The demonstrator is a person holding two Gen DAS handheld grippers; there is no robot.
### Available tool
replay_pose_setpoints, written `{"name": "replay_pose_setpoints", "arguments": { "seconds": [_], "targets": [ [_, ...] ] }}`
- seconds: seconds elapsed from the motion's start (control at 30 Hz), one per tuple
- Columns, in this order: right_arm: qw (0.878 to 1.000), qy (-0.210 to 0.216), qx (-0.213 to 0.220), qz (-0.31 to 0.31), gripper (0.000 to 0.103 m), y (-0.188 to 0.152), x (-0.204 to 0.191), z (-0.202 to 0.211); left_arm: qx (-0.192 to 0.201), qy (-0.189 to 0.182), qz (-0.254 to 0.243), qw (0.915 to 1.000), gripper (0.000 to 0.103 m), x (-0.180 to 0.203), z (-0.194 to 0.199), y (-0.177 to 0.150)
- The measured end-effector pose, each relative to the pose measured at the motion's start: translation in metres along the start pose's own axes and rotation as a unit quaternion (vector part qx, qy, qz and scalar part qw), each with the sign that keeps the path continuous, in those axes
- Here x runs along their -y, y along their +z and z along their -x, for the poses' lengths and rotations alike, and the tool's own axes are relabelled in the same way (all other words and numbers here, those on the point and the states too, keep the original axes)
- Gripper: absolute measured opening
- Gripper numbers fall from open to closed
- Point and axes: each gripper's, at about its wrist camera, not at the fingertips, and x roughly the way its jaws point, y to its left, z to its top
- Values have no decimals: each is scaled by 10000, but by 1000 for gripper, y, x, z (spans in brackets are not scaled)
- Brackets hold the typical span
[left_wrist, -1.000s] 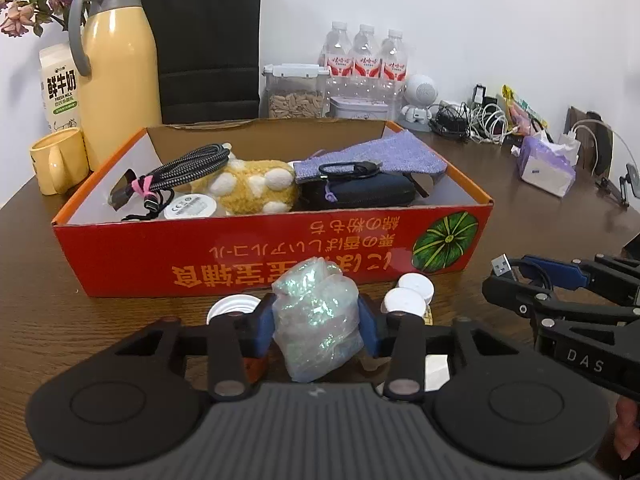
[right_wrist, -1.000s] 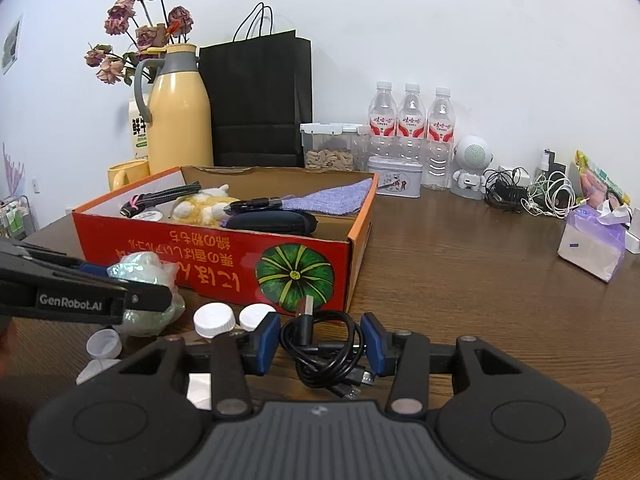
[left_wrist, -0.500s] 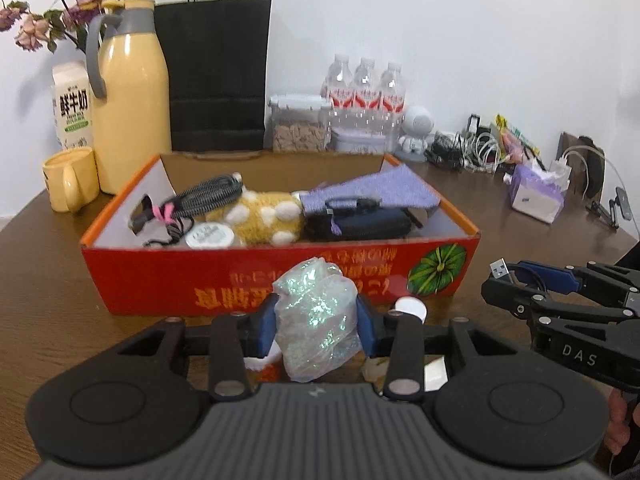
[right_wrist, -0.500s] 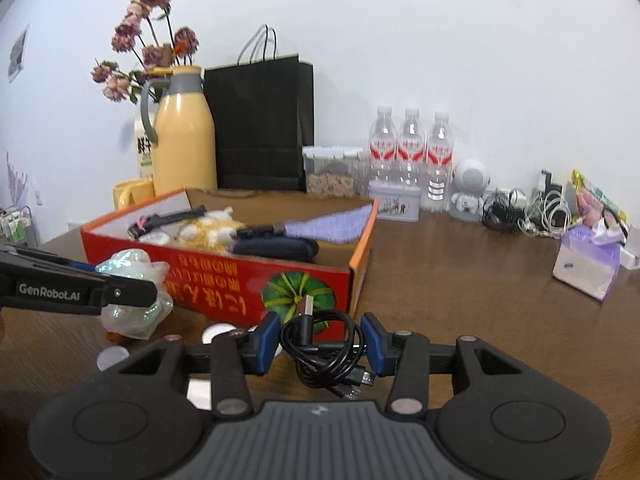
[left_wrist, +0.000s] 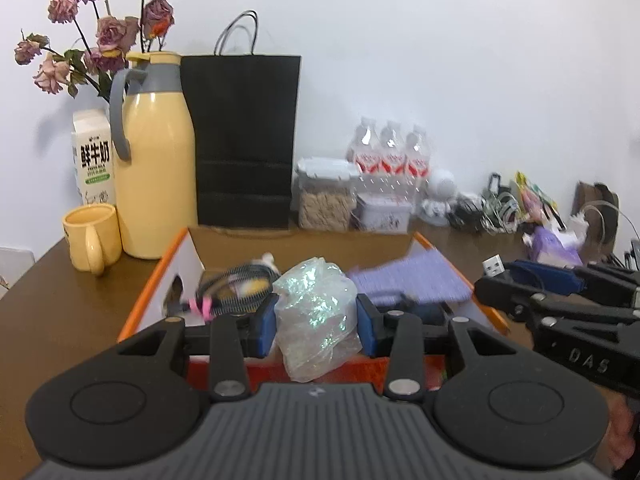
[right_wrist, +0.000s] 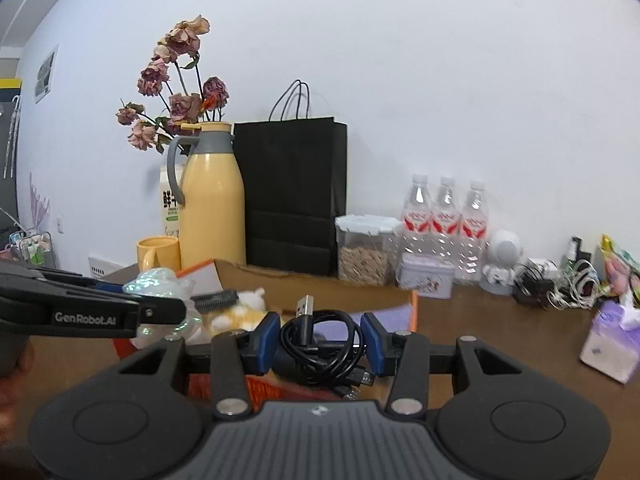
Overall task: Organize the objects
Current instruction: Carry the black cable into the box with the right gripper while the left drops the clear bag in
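Observation:
My left gripper [left_wrist: 316,326] is shut on a crumpled iridescent plastic bag [left_wrist: 316,316] and holds it above the near edge of the red cardboard box [left_wrist: 152,300]. My right gripper [right_wrist: 320,346] is shut on a coiled black USB cable [right_wrist: 320,344], also raised over the box's near side [right_wrist: 414,308]. The box holds a braided cable [left_wrist: 236,284], a yellow plush toy [right_wrist: 244,308], a purple cloth [left_wrist: 408,280] and a dark pouch. The right gripper shows at the right of the left wrist view [left_wrist: 560,300]; the left gripper shows at the left of the right wrist view [right_wrist: 88,312].
Behind the box stand a yellow jug [left_wrist: 154,176], yellow mug [left_wrist: 92,236], milk carton [left_wrist: 92,156], black paper bag [left_wrist: 244,140], food jar [left_wrist: 326,196] and three water bottles [left_wrist: 392,160]. A tissue pack [right_wrist: 612,340] and tangled cables [right_wrist: 552,288] lie right.
Both grippers have risen from table level with their loads and now sit above the box's near edge. The bottle caps on the table have dropped out of view.

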Motion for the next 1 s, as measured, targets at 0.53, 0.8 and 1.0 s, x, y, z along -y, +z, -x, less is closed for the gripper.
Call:
{"name": "replay_pose_setpoints", "arguments": {
  "seconds": [0.53, 0.8, 1.0],
  "targets": [
    [9997, 22, -255, 15, 43, 28, -17, -104, 266, 341, 363, 9984, 41, -20, -70, 33],
    [9983, -120, -554, -153, 43, 17, -11, -135, 69, 517, 348, 9980, 41, -26, -97, 26],
    [9973, -139, -687, -199, 43, 6, -6, -137, 178, 703, 111, 9973, 61, -23, -93, 18]
  ]
}}
